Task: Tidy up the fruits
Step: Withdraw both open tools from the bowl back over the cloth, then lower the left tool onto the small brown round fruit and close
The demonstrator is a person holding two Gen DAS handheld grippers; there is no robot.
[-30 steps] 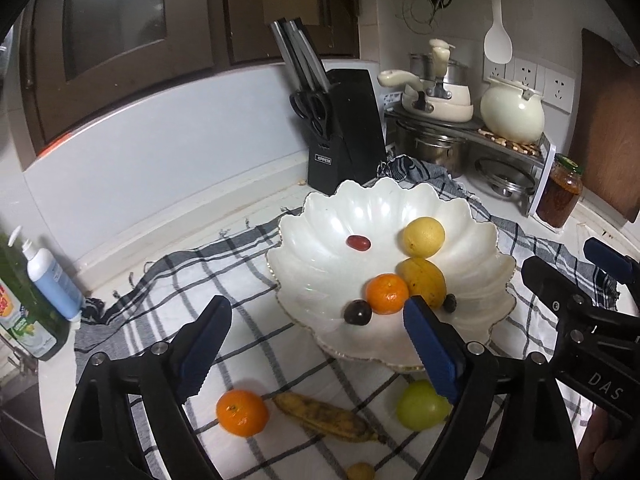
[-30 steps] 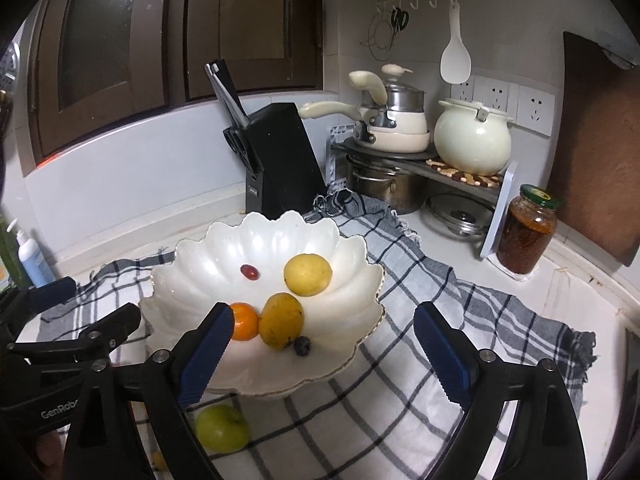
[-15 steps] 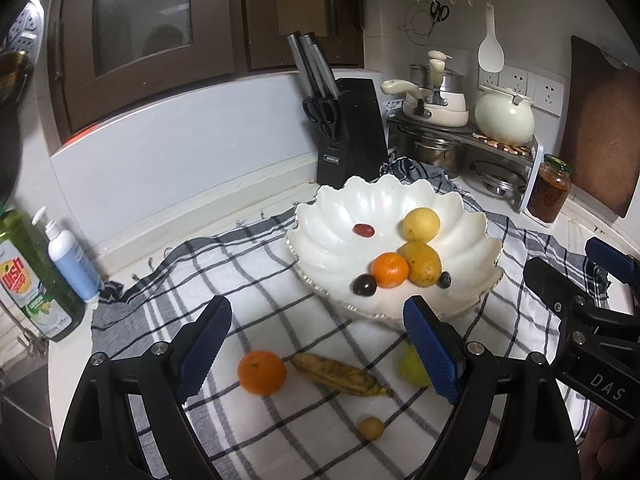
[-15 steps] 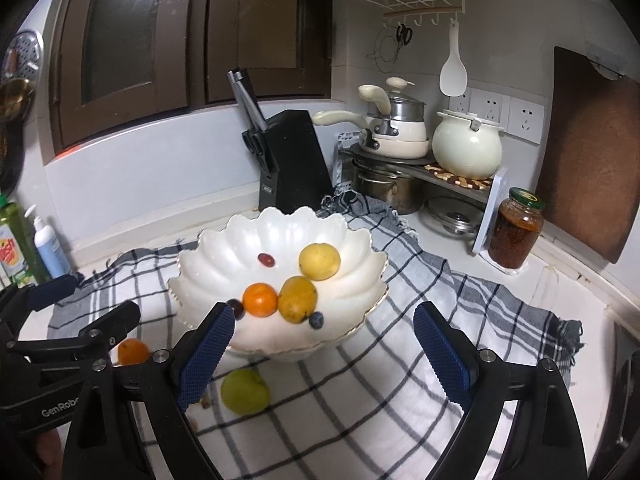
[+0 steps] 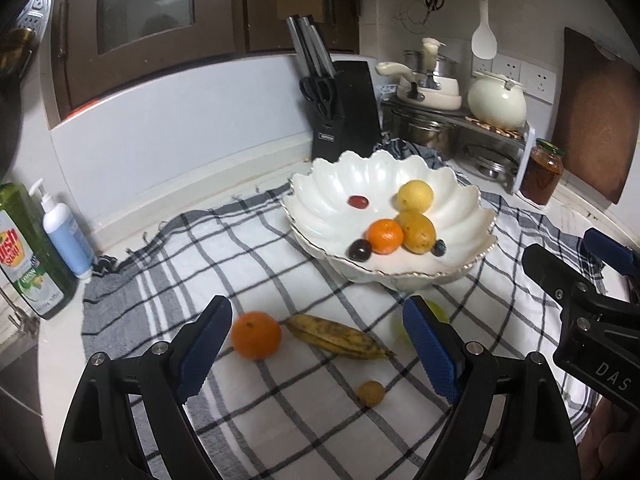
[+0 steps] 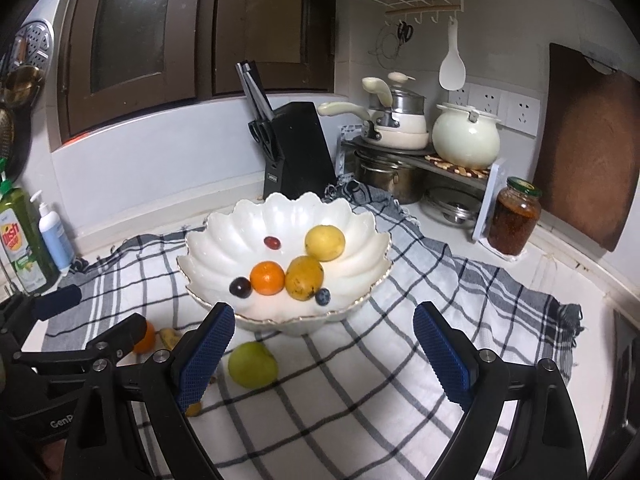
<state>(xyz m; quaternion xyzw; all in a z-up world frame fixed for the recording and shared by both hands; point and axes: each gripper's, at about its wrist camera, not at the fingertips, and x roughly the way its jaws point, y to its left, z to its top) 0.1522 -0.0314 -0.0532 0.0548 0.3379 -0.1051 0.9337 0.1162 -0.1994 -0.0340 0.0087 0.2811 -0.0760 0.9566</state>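
A white scalloped bowl on a checked cloth holds an orange, two yellow fruits, a red grape, a dark grape and a blueberry. On the cloth in front lie an orange, a spotted banana, a small tan fruit and a green fruit, partly hidden behind a finger in the left wrist view. My left gripper is open and empty, above the loose fruit. My right gripper is open and empty, in front of the bowl.
A black knife block stands behind the bowl. A rack with pots and a jar are at the back right. Soap bottles stand at the left. A wooden board leans on the right wall.
Both grippers have pulled back and up from the bowl, so more of the cloth and loose fruit shows. Both stay open and empty.
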